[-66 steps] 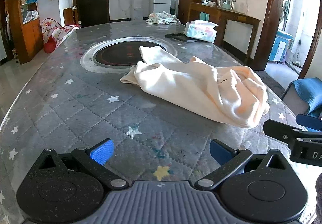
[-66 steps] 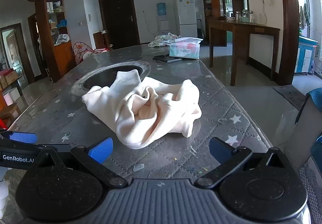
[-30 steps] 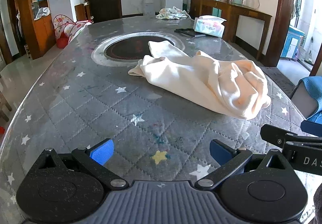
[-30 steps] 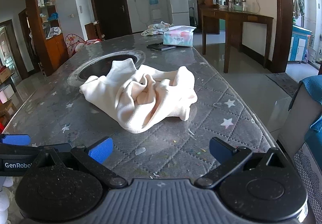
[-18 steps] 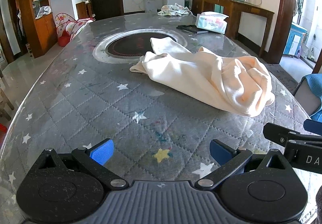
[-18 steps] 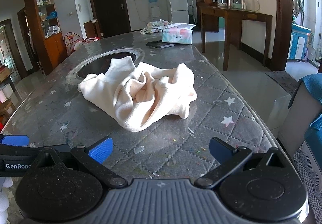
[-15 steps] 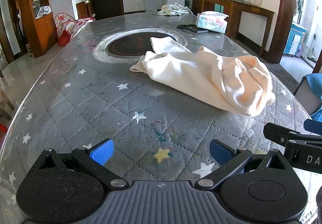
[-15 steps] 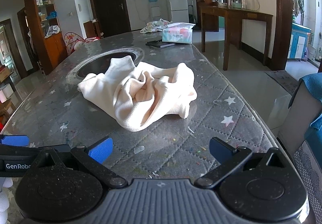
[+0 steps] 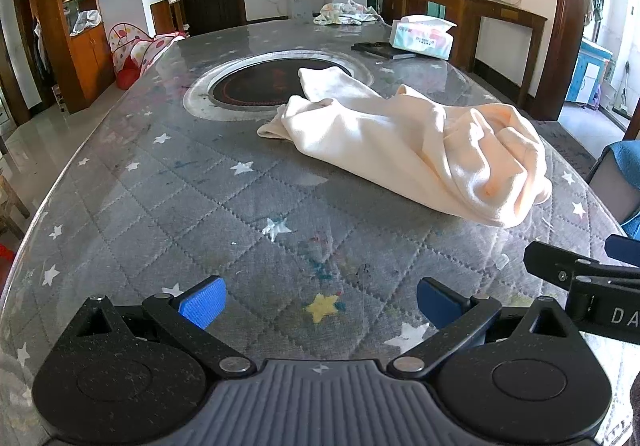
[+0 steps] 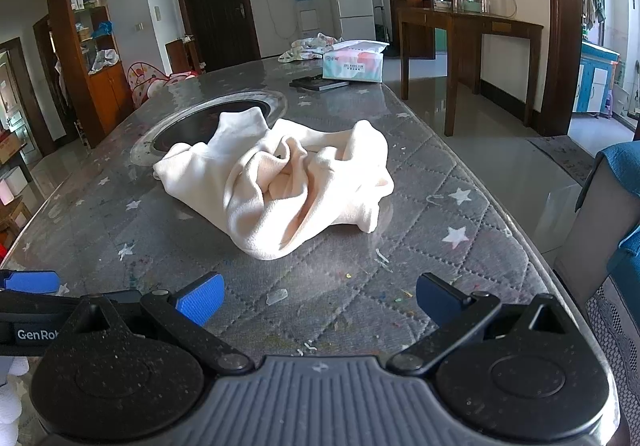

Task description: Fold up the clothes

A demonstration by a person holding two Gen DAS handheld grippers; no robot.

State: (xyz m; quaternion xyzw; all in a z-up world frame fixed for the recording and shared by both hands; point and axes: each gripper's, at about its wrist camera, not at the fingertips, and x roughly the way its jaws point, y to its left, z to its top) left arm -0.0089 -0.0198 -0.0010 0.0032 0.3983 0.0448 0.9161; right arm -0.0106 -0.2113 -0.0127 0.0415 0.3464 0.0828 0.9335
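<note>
Fingers of the left gripper [image 9: 320, 300] and right gripper [image 10: 318, 298] spread wide, empty, well short of the cream garment [image 10: 280, 181] crumpled mid-table [image 9: 168, 205] beside the round inset [image 9: 256, 83]. Fabric likely soft, light, limp; best pinched at a hem or cuff edge.

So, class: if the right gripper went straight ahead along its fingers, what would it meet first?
Probably the crumpled cream garment, at its near edge. The right gripper is open, with only bare table cover between; depth is uncertain.
</note>
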